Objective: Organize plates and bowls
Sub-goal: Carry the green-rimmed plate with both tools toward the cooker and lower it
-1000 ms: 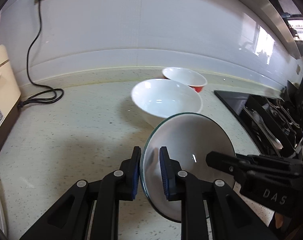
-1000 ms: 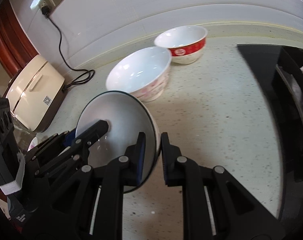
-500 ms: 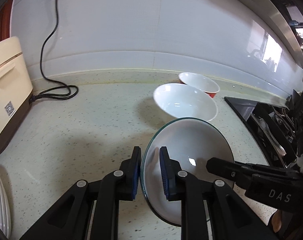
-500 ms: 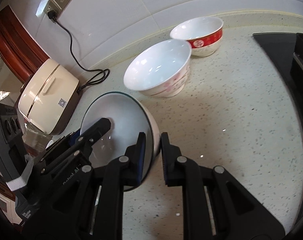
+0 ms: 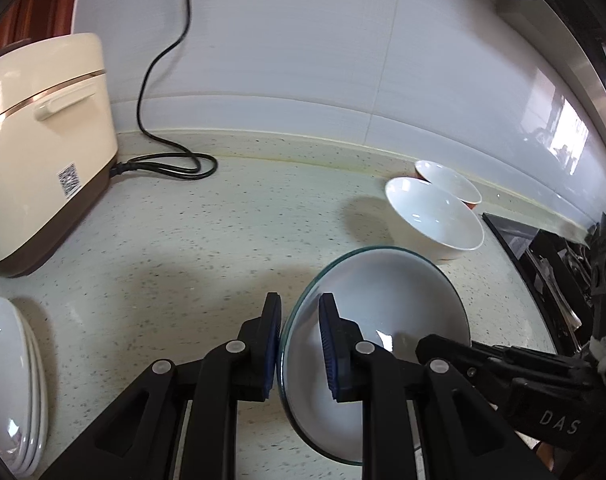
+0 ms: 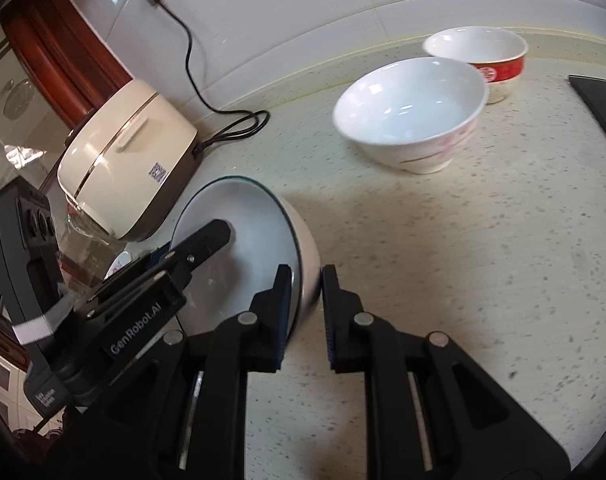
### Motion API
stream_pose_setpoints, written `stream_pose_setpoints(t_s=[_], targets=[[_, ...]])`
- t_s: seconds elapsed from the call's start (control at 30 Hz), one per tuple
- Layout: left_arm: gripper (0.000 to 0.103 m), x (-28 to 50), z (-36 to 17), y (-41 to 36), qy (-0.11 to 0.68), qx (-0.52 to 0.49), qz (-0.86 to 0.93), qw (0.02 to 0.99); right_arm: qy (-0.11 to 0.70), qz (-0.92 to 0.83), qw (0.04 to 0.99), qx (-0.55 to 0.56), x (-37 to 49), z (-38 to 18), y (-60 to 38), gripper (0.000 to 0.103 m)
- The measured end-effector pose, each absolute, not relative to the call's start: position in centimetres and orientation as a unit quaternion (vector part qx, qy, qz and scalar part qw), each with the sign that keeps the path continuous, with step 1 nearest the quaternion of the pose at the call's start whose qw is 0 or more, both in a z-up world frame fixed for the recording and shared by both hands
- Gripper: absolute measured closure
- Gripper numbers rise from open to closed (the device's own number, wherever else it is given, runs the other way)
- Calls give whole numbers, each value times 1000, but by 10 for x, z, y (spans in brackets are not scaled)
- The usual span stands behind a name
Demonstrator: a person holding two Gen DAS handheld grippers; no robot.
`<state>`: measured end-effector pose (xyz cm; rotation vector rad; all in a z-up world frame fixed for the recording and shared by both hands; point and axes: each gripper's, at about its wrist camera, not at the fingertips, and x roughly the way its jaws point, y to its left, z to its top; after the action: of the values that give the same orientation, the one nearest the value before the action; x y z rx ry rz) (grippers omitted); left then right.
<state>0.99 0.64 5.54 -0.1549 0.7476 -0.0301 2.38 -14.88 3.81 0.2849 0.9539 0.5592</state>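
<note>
A white bowl with a thin green rim (image 5: 383, 320) hangs tilted over the speckled counter, held from both sides. My left gripper (image 5: 299, 308) is shut on its left rim, one pad inside and one outside. My right gripper (image 6: 306, 276) is shut on the opposite rim of the same bowl (image 6: 243, 232). A larger white bowl (image 6: 411, 108) stands on the counter farther back, with a red-banded bowl (image 6: 479, 52) just behind it by the wall. Stacked white plates (image 5: 7, 380) lie at the left edge in the left wrist view.
A cream rice cooker (image 5: 39, 140) stands at the left against the wall, its black cord (image 5: 163, 160) coiled on the counter. A black stove (image 5: 543, 260) borders the right side. Bare counter (image 5: 183, 260) lies between the cooker and the bowls.
Both grippers have carried the green-rimmed bowl leftward along the counter, away from the two standing bowls. The rice cooker has grown larger and the plate stack has come into view.
</note>
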Motion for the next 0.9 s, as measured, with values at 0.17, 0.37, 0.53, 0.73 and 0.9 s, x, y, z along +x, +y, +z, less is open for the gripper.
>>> stream_pose_setpoints(t_s=[0.17, 0.37, 0.53, 0.73, 0.9], targets=[[83, 3, 57, 19, 358, -82, -7, 930, 447, 278, 839, 134, 23, 39, -136, 84], [82, -7, 58, 37, 353, -94, 7, 931, 448, 296, 833, 129, 20, 39, -120, 84], [79, -13, 57, 50, 349, -95, 23, 932, 456, 308, 827, 116, 16, 35, -102, 84], [78, -19, 54, 66, 349, -104, 37, 931, 463, 318, 820, 108, 15, 31, -83, 84], [77, -22, 53, 73, 346, -107, 47, 931, 463, 322, 818, 112, 16, 31, -75, 84]])
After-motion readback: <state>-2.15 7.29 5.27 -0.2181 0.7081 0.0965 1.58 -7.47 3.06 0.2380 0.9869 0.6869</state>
